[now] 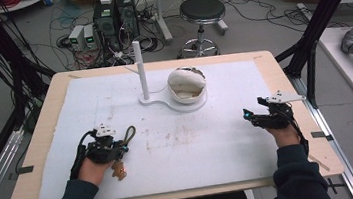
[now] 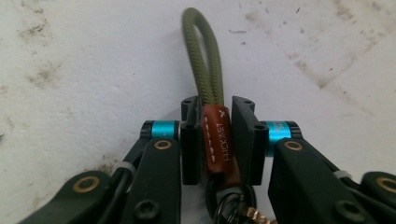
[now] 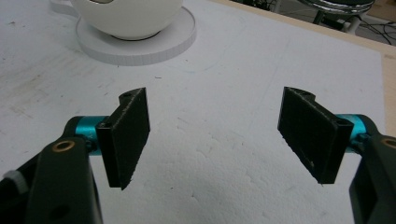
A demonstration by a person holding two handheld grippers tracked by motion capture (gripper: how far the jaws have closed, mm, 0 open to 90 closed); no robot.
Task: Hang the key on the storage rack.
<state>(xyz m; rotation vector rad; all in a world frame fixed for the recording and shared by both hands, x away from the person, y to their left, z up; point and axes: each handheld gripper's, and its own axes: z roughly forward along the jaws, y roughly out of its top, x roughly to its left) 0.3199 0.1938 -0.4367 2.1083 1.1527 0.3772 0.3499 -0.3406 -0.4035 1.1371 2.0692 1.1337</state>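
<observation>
The left gripper is clamping a keychain by its brown leather sleeve, with both jaws pressing flat against the sleeve's sides. An olive cord loop is sticking out past the jaw tips and lying over the white mat, while a dark metal ring and a coppery bit of chain are hanging below the sleeve, close to the camera. In the high view the left gripper is sitting near the front left of the mat, the cord loop is pointing away from the person, and a small brown charm is lying on the mat just beside the hand.

The right gripper is waiting with its jaws wide apart and nothing between them, hovering over bare mat. In the high view it is sitting near the front right, well apart from the keychain.

At the far middle of the mat a white stand is carrying an upright post and, beside it, a white bowl-like shell on a round base.

Judging by this layout, the pick-up part looks done: the keychain is firmly in the grip. What seems left is the main part, probably carrying the loop across to the post and slipping it over the top, since the keychain is sitting well away from the stand and nothing is hanging on the post yet.
</observation>
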